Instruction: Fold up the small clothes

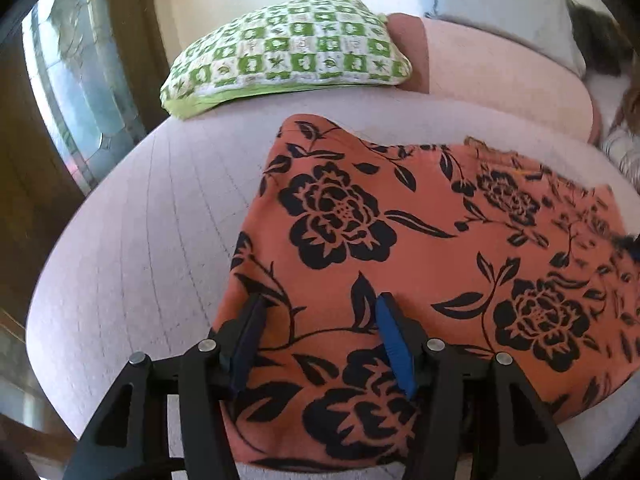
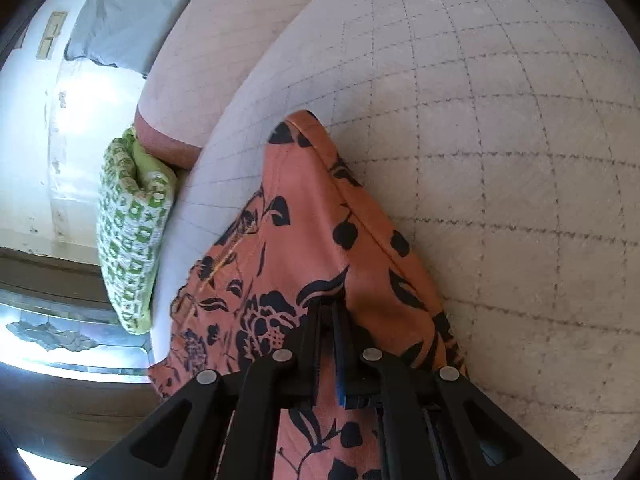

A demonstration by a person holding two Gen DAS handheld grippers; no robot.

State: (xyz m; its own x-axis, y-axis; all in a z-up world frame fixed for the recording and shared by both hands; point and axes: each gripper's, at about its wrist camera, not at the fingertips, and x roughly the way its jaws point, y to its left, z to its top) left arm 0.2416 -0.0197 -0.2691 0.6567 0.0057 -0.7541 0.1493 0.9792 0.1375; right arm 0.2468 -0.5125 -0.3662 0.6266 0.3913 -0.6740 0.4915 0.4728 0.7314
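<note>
My right gripper (image 2: 334,320) is clamped on the soft, light orange black-flowered garment (image 1: 400,240) on the quilted pink mattress (image 1: 140,240); left gripper (image 1: 320,320) apart, hems grip best.

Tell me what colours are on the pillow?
Green and white checks on the pillow, clearest in the left wrist view.

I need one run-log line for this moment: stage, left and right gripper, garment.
stage: folding | left gripper: open over orange floral garment | right gripper: shut on garment fold | surface: quilted bed
</note>
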